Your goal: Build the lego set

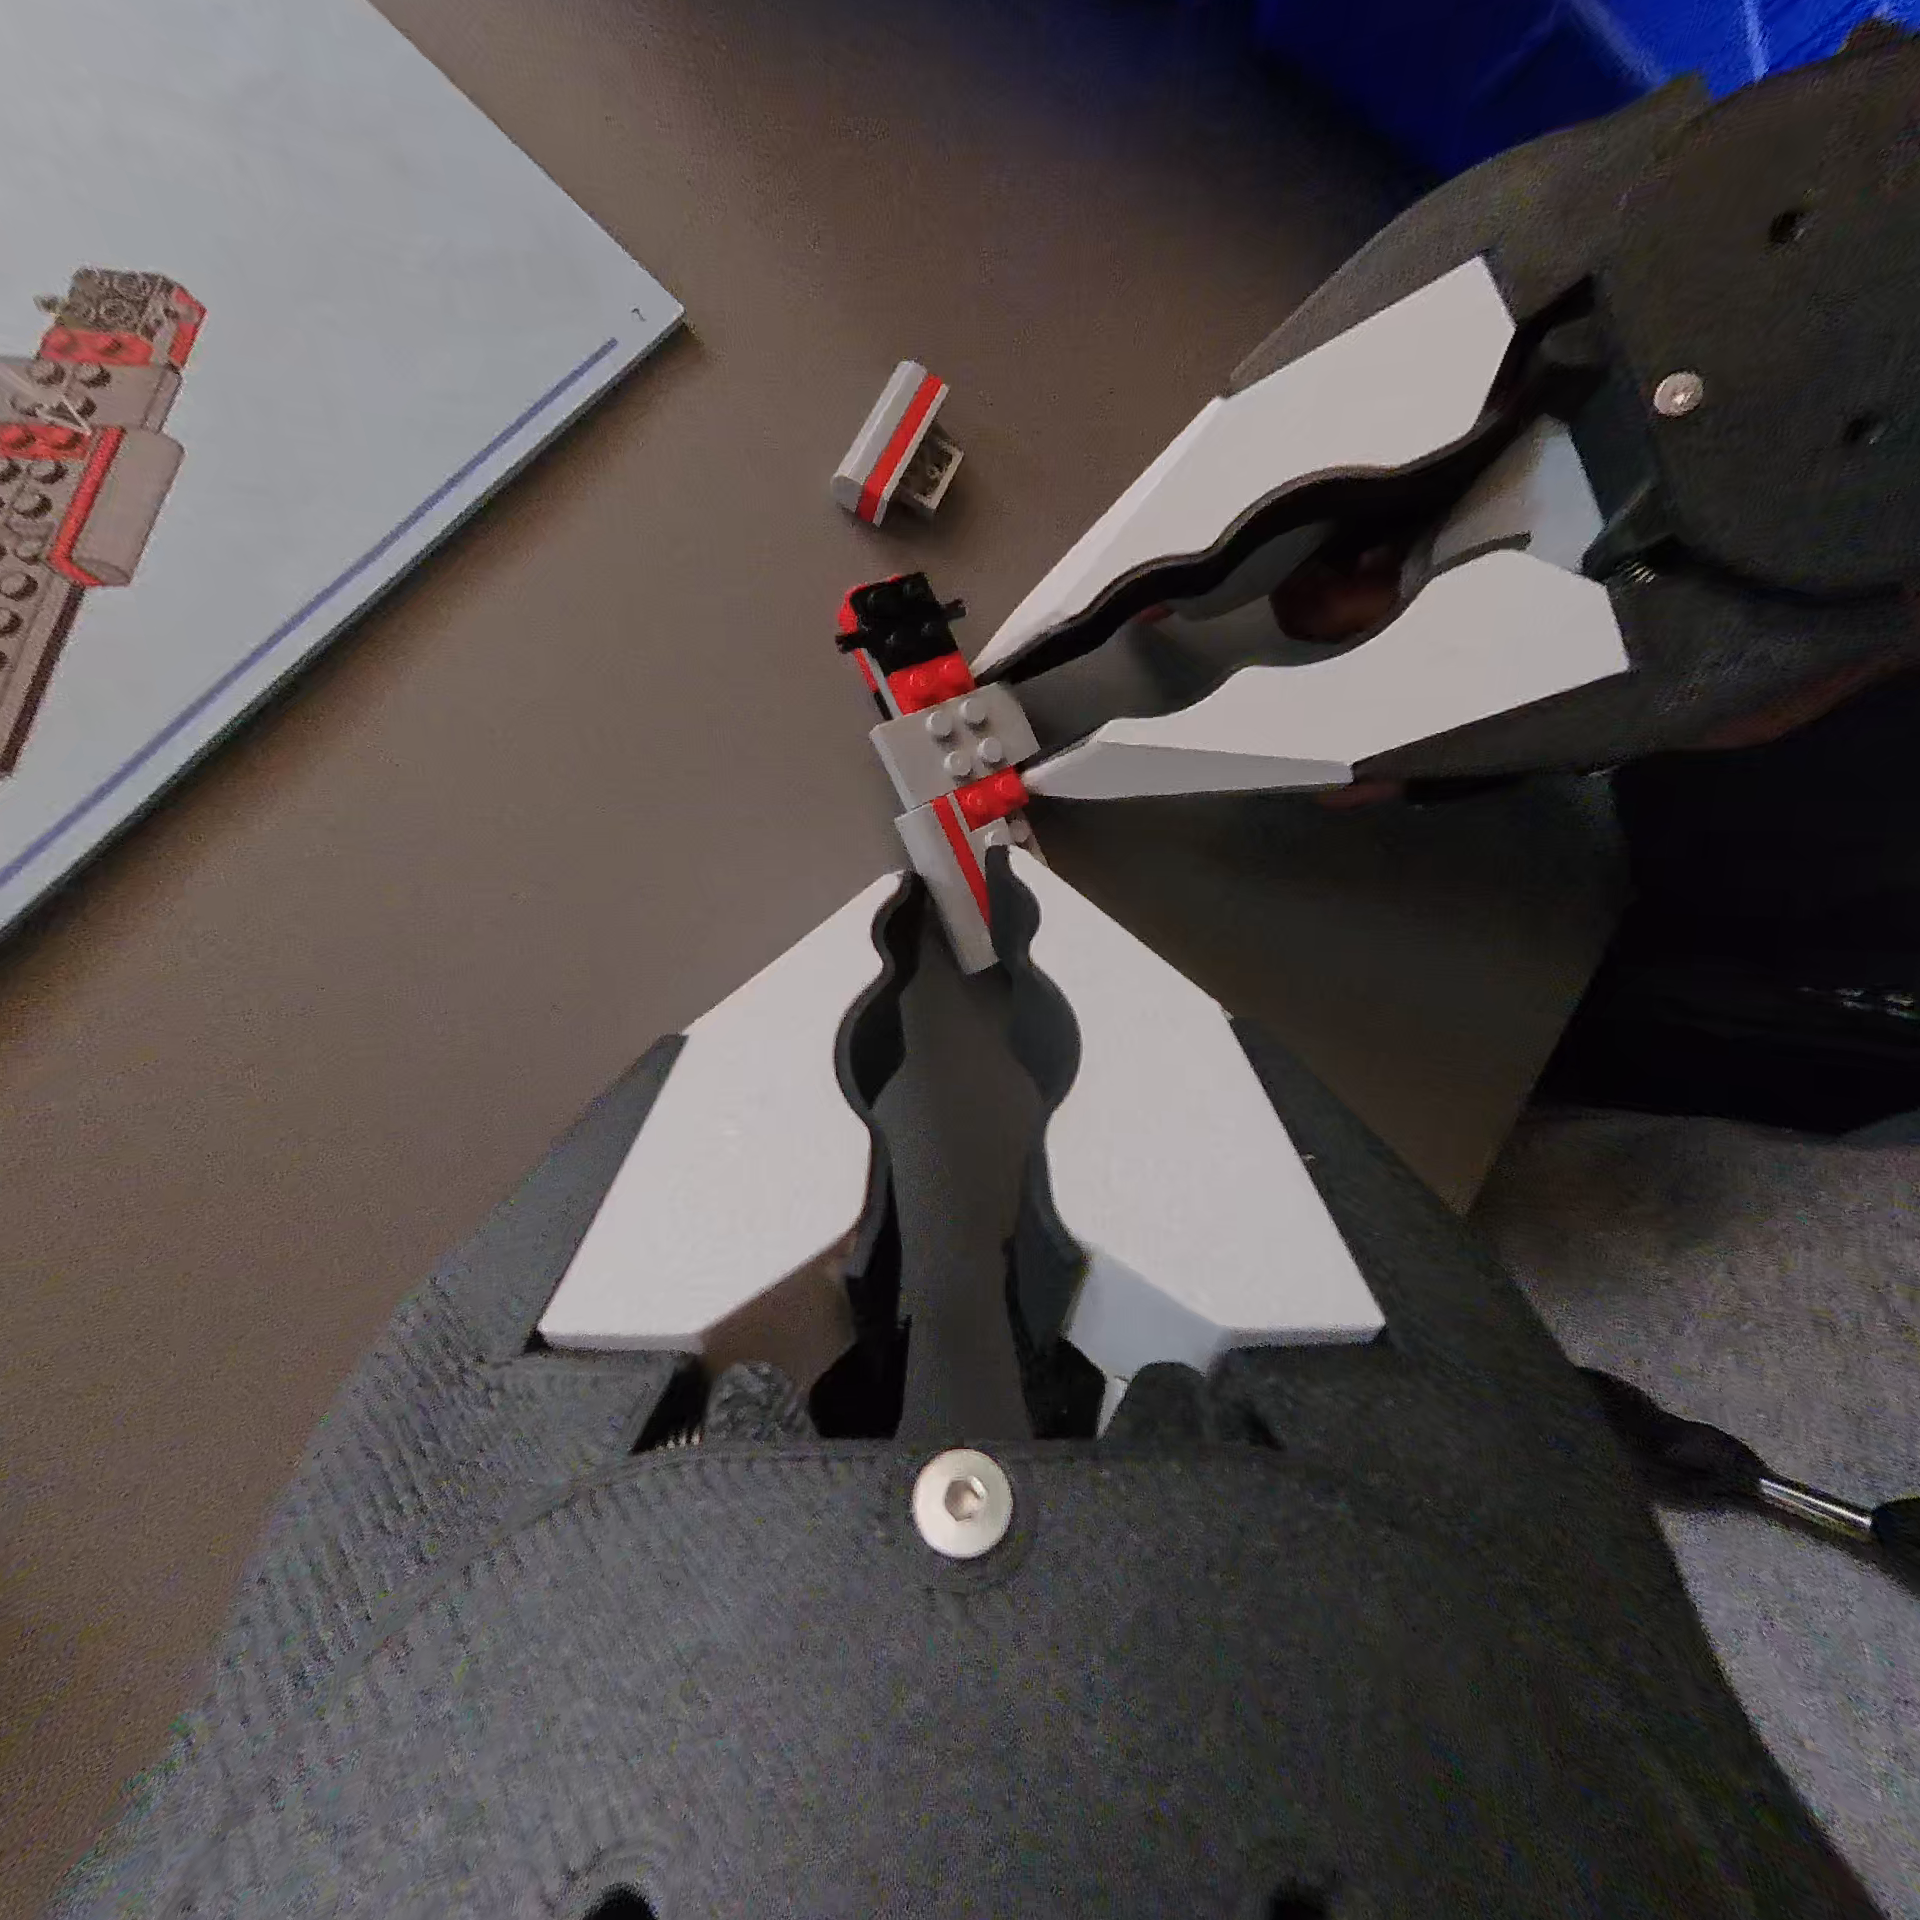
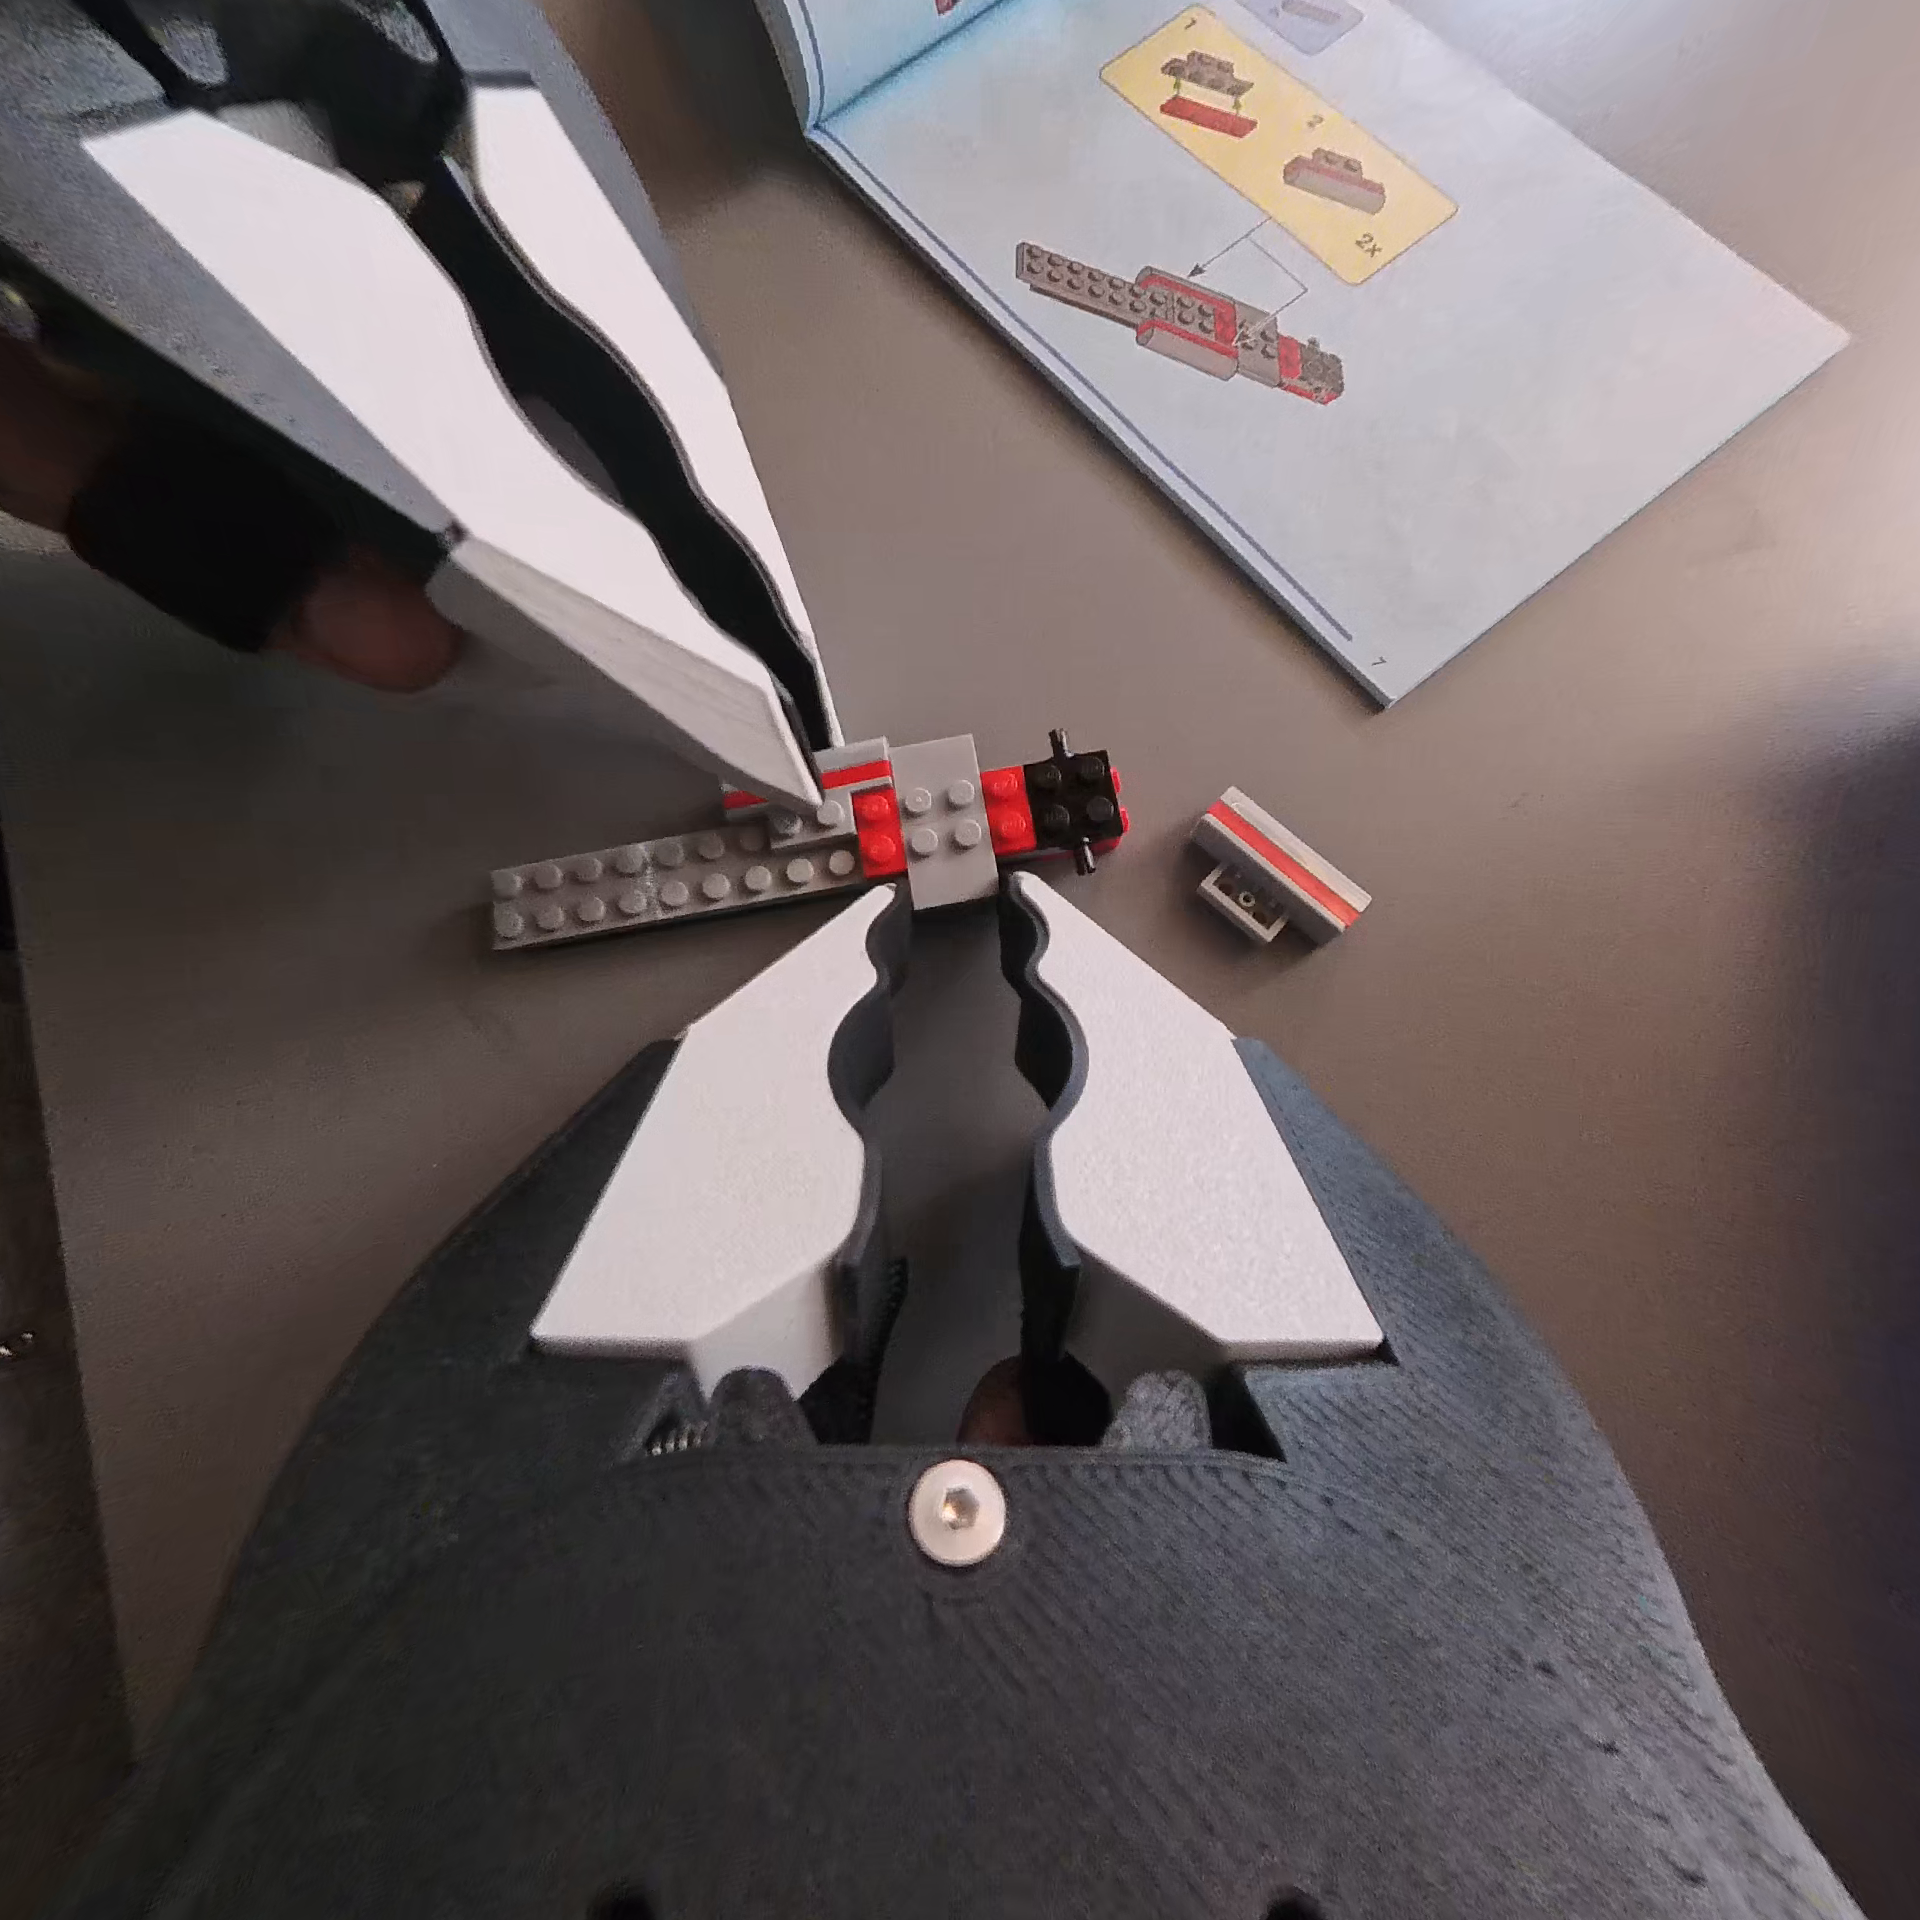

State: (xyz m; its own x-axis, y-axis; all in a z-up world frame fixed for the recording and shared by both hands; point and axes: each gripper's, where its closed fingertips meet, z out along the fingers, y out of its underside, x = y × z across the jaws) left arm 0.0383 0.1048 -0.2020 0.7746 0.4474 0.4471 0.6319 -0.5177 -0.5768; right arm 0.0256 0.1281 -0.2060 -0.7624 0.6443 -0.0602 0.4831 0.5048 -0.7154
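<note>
Where both views meet: we see the lego model point(image 2: 935, 826) lying flat on the dark table point(image 2: 1351, 1039).
Model, appearance: we note a long grey studded plate, red bricks, a light grey block across the middle, and a black piece with side pins at one end.
Model, side panel: a grey piece with a red stripe point(image 1: 951, 894) is fixed to the model's edge.
Left gripper point(image 1: 951, 883): its grey fingers close on the striped side panel, which sits between their tips; we read this as a grip on the model.
Right gripper point(image 2: 951, 894): its fingers stand slightly apart on either side of the model's light grey block, the tips just at its near edge; we cannot tell whether they press it.
Right gripper, left wrist view point(image 1: 1023, 727): its two tips meet the model's side, parted about the grey block.
Loose piece point(image 2: 1283, 883): a second grey and red striped part lies on the table near the model's black end, apart from both grippers.
Instruction booklet point(image 2: 1351, 364): it lies open beyond the model.
</note>
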